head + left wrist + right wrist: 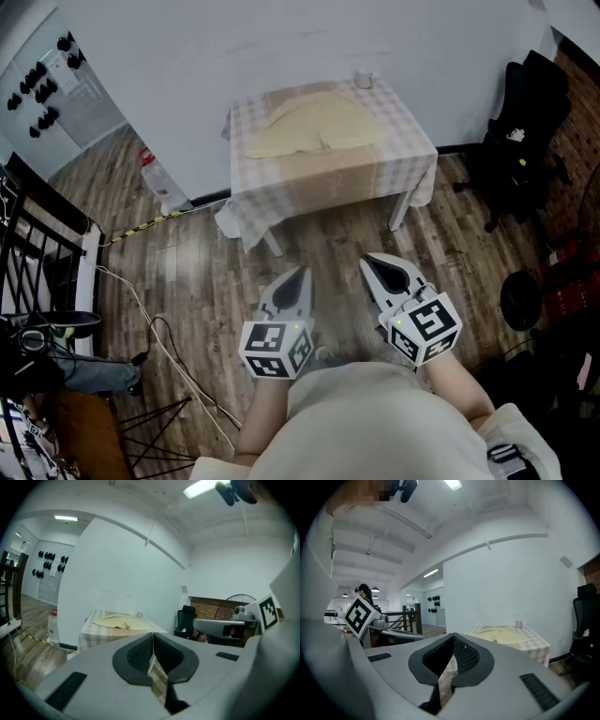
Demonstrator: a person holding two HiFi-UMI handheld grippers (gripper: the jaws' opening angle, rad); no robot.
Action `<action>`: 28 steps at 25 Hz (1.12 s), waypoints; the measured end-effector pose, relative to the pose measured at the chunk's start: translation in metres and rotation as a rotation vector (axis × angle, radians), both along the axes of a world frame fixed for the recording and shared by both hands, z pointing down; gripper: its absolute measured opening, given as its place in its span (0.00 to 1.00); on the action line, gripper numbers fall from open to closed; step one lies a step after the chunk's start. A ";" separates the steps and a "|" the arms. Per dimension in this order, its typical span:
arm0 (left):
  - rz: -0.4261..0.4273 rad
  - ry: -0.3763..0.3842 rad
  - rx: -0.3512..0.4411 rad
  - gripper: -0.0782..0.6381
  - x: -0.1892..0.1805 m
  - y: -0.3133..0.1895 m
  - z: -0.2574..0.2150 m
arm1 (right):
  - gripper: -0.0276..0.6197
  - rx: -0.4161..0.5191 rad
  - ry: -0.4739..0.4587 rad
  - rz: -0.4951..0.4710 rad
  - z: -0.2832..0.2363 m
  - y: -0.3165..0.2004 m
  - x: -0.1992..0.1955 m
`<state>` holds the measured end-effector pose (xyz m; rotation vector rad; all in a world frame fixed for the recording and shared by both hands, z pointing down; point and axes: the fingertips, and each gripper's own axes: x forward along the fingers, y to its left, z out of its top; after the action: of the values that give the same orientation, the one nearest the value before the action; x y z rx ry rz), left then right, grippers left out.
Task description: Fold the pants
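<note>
- The pants (317, 127) lie spread on the bench (400, 212), on top of a checked cloth (319, 187) that covers it and hangs over its edges
- A small cup (364, 81) stands near the far right corner of the bench, just beyond the pants and apart from them
- The left gripper (303, 274) is held over the wooden floor (187, 272), well apart from the bench; its fingers (136, 654) are clenched together with nothing between them
- The right gripper (368, 262) is held beside it, equally far from the bench; its fingers (465, 656) are also clenched together and carry nothing
- Expected handling: the pale fabric looks thin and limp, so treat the garment as light, soft and without stiffness; any lifted part is likely to sag and trail rather than keep its shape
- The garment is not fragile, but a loose pinch on thin fabric may slip; close fully on a doubled edge or seam
- Recommended hold: one gripper on each corner of the same end, at the waistband or at the leg hems, so that the end lifts evenly
- Which end is the waist cannot be told at this range; confirm on approach
- Pinch the garment layer only; the checked cloth beneath is likely to be caught or dragged if the fingers go too deep
- Keep lifted fabric clear of the cup
</note>
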<state>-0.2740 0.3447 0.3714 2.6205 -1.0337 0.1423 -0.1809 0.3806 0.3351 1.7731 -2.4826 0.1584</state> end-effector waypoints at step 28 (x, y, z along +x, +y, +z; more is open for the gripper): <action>0.069 0.009 -0.025 0.12 -0.033 -0.047 0.009 | 0.04 -0.003 -0.071 0.019 0.005 -0.041 -0.046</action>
<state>-0.3072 0.2977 0.3799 2.6330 -0.9334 0.1582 -0.2265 0.3394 0.3402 1.8208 -2.5124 0.2303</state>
